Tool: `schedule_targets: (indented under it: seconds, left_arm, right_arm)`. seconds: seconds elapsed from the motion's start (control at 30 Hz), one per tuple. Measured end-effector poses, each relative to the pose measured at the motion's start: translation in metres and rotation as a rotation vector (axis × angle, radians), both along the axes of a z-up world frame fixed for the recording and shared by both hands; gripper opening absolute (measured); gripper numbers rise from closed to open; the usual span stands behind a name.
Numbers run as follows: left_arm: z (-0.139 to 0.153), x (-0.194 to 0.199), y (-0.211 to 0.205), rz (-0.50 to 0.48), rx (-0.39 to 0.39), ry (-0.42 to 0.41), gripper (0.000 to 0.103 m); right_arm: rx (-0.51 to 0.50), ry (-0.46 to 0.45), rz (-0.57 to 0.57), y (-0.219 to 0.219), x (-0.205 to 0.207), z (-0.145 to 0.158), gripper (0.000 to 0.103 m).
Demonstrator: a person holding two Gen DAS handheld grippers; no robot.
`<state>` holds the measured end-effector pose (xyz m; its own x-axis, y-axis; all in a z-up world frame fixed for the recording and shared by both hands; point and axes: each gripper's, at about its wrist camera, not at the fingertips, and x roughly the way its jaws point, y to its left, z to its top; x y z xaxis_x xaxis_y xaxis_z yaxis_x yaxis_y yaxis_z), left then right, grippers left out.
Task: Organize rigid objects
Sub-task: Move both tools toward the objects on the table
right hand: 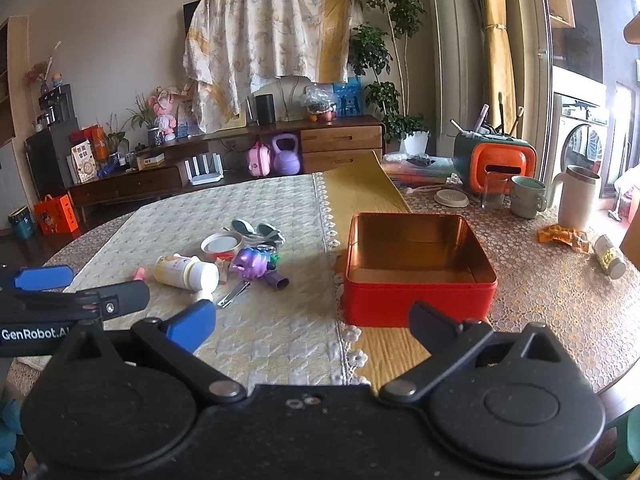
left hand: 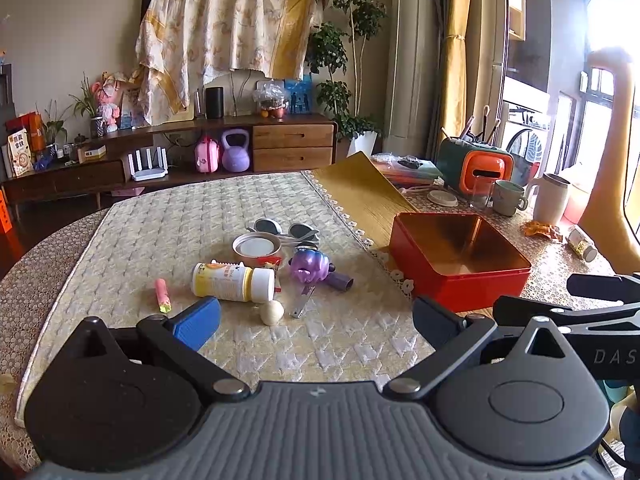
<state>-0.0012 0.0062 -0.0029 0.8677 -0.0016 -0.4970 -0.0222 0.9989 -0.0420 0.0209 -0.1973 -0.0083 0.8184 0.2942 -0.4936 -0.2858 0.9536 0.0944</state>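
Note:
A red tin box [left hand: 460, 280] [right hand: 416, 304] with a bare gold inside stands on the table right of a cluster of small objects. The cluster holds a yellow-and-white bottle [left hand: 232, 282] [right hand: 186, 273] on its side, a purple toy [left hand: 310, 266] [right hand: 254, 262], sunglasses [left hand: 288, 228] [right hand: 256, 230], a round tin [left hand: 257, 247] [right hand: 220, 245], nail clippers [left hand: 302, 304] [right hand: 234, 293], a pink stick [left hand: 162, 295] and a cream ball [left hand: 272, 312]. My left gripper [left hand: 316, 320] hangs open just before the cluster, holding nothing. My right gripper [right hand: 312, 320] is open near the box's front left corner, with nothing in it.
A quilted mat [left hand: 200, 220] covers the table's left half, and a yellow runner [left hand: 360, 196] lies beside it. At the back right stand an orange-green holder [right hand: 496, 160], mugs [right hand: 528, 196], a white jug [right hand: 576, 196] and a small jar [right hand: 610, 258]. The left gripper's arm [right hand: 72, 304] shows in the right wrist view.

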Motion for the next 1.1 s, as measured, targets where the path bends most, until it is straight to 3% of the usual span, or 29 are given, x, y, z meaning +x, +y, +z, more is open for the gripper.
schedule_targets:
  seconds: [0.5,0.77,0.9,1.1]
  left_arm:
    - [-0.004,0.005,0.009,0.002,-0.008,0.018,0.103]
    - [-0.008,0.017,0.013,0.001,0.031,0.011,0.103]
    - [-0.013,0.033,0.028,-0.018,-0.001,0.036,0.103]
    - [-0.022,0.066,0.062,0.045,0.085,0.038,0.103]
  right_arm:
    - [-0.022,0.006,0.025,0.007,0.005,-0.001,0.103]
    - [-0.062,0.003,0.054,0.018,0.015,-0.004,0.103]
    - [-0.086,0.000,0.089,0.028,0.029,-0.005,0.103]
    - [-0.150,-0.021,0.181,0.044,0.066,-0.002,0.102]
